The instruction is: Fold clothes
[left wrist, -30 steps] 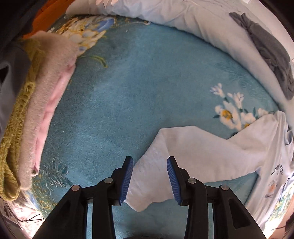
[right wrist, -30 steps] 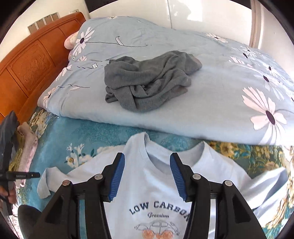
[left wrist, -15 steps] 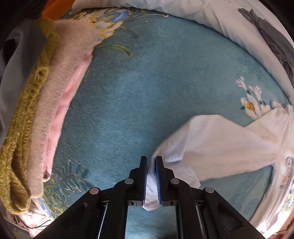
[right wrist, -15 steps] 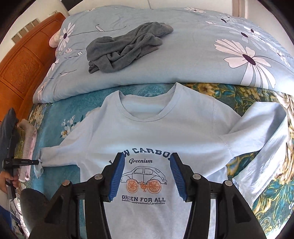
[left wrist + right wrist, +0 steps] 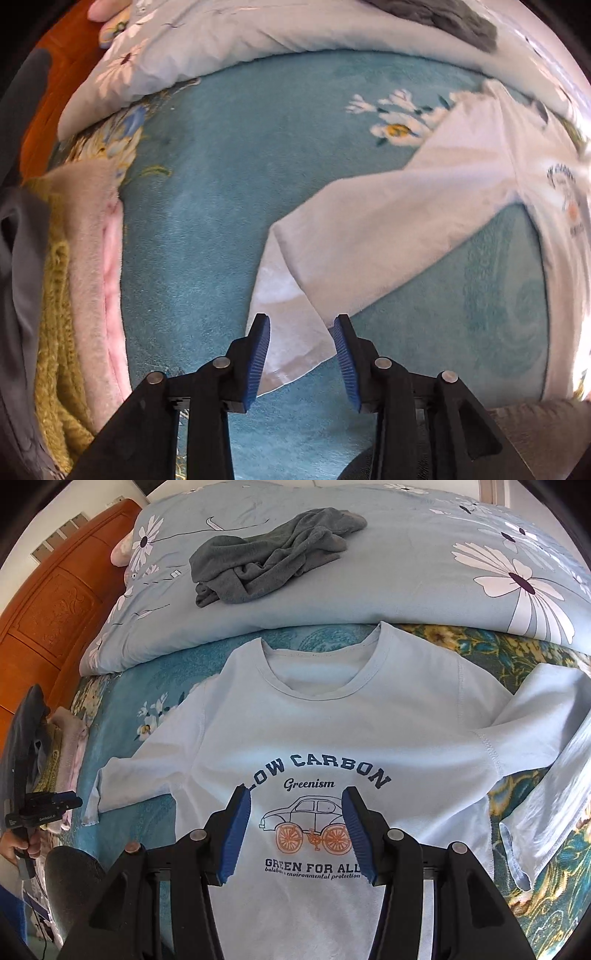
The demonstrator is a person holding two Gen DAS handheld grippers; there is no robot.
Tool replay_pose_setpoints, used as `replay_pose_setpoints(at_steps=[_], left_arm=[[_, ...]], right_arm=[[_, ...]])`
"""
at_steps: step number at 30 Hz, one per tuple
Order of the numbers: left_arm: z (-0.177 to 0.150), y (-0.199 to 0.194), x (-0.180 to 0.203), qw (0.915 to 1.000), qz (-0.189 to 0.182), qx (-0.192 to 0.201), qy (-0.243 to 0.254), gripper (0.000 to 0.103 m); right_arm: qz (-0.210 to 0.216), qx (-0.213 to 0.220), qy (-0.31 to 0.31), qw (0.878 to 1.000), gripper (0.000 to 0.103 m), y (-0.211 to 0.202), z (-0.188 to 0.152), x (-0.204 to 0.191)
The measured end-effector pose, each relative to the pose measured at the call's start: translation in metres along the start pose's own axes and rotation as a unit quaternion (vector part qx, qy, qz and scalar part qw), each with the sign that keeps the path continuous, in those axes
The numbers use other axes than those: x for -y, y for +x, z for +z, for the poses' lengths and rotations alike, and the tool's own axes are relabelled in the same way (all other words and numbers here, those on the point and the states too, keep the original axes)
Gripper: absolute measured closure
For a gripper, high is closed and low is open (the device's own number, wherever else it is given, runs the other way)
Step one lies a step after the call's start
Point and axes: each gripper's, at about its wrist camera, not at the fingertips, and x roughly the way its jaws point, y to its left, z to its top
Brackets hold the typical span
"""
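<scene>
Carved wooden headboard (image 5: pixel 55 616), white wall (image 5: pixel 55 513), sunlit

Pale blue shirt (image 5: pixel 332 716), teal floral blanket (image 5: pixel 229 192), grey garment (image 5: pixel 273 561).

Bright daylight, fisheye-bent edges, glare and perhaps motion blur rightward.

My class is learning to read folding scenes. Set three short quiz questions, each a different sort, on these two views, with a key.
1. True or false: the grey garment lies on the duvet.
2. Which shirt part lies between the left gripper jaws: A collar, B sleeve end, C hem?
3. Fill in: the print above the car reads LOW ____.

Key: 1 true; 2 B; 3 CARBON.
</scene>
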Motion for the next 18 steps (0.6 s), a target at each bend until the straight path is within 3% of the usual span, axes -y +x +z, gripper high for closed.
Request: replay_pose_setpoints(at_steps=[6,8,10,14,15,16,18], left_arm=[[0.008,0.035,-0.004,0.9967,-0.056,-0.058,-0.01,0.063],[0.004,0.043,-0.002,0.997,-0.032,-0.07,0.013,0.063],[-0.001,0.045,-0.003,0.9974,-0.023,-0.064,0.024,0.062],[-0.006,0.041,-0.019,0.9984,-0.04,-0.04,0.004,0.062],[-0.007,0.039,-0.025,0.9984,-0.045,-0.033,-0.003,0.069],[-0.008,0.038,-0.031,0.9988,-0.038,-0.028,-0.011,0.084],[-0.009,0.033,-0.046,0.9991,-0.024,-0.016,-0.032,0.093]], right_arm=[[-0.01,0.002,0.008,1.0,0.05,-0.009,-0.008,0.004],[-0.015,0.005,0.008,1.0,0.05,-0.013,-0.009,0.005],[-0.018,0.007,0.011,1.0,0.05,-0.015,-0.01,0.006],[-0.012,-0.001,0.018,1.0,0.05,-0.011,-0.009,0.003],[-0.011,-0.002,0.015,1.0,0.05,-0.01,-0.009,0.0],[-0.008,-0.003,0.011,1.0,0.05,-0.009,-0.008,-0.004],[0.0,-0.003,0.005,1.0,0.05,-0.008,-0.007,-0.011]])
